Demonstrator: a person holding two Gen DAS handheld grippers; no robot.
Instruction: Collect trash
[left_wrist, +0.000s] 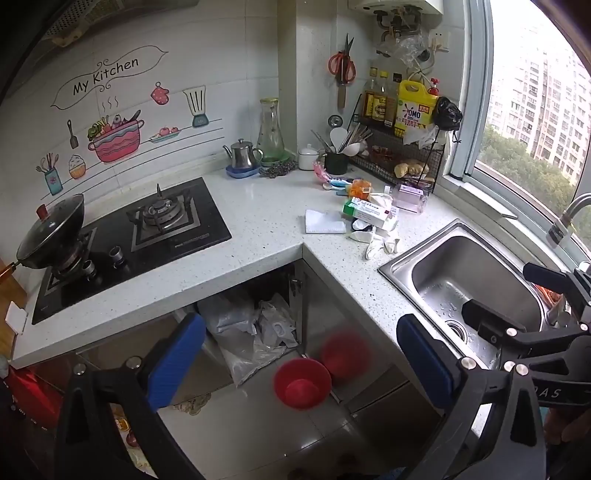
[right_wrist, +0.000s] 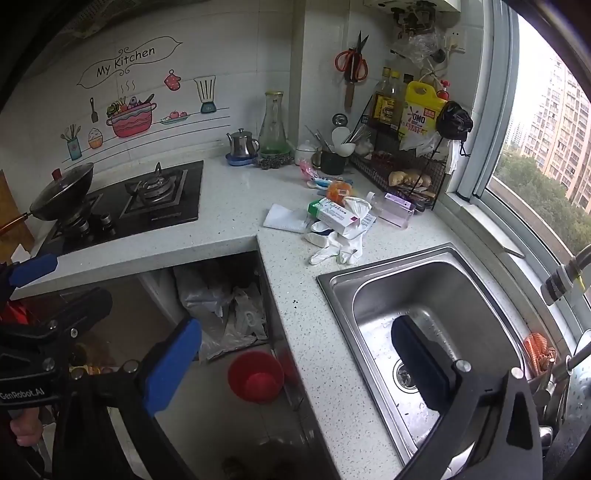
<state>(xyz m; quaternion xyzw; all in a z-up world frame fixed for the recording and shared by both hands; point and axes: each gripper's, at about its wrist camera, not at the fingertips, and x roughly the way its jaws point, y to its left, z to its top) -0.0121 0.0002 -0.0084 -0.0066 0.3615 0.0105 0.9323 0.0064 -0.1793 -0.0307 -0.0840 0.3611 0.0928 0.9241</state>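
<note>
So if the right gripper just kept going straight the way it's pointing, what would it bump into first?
Probably the white speckled countertop beside the steel sink. The right gripper, jaws wide open and empty, points down at that strip. Depth is hard to judge, so it might just clip the sink's rim.

The left gripper (left_wrist: 301, 360) and right gripper (right_wrist: 295, 360) are black plastic frames with silver screws, ribbed blue finger pads (left_wrist: 177, 360), and white lettering behind the fingers.
</note>
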